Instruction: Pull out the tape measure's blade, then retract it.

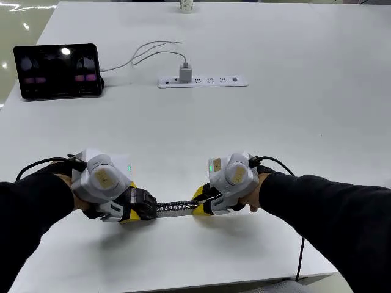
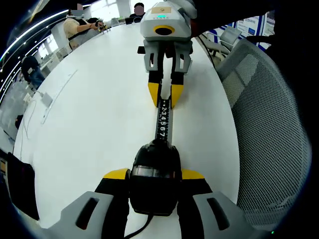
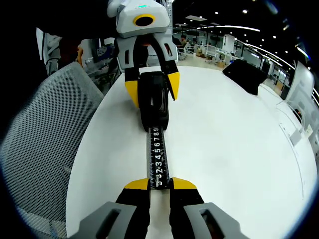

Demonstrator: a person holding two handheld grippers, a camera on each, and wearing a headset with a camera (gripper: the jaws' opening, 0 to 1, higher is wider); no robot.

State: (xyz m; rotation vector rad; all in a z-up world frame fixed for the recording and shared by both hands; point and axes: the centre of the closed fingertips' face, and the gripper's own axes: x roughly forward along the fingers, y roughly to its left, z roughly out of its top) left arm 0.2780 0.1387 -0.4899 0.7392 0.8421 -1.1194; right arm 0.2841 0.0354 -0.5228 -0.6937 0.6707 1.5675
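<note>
The black tape measure case [image 1: 142,203] [image 2: 155,175] [image 3: 153,99] lies near the table's front edge, and my left gripper [image 1: 125,211] [image 2: 154,175] is shut on it. A short length of its blade [image 1: 176,207] [image 2: 163,119] [image 3: 157,157] is out, with black numbers up to about 9 showing. My right gripper [image 1: 204,206] [image 3: 160,183] is shut on the blade's end, a little to the right of the case. In the left gripper view the right gripper [image 2: 166,94] faces me; in the right gripper view the left gripper [image 3: 151,87] straddles the case.
A dark tablet [image 1: 58,70] stands at the back left of the white table [image 1: 256,122]. A white power strip [image 1: 203,80] with a charger and cable lies behind the middle. A mesh chair [image 2: 269,124] [image 3: 45,129] stands just off the front edge.
</note>
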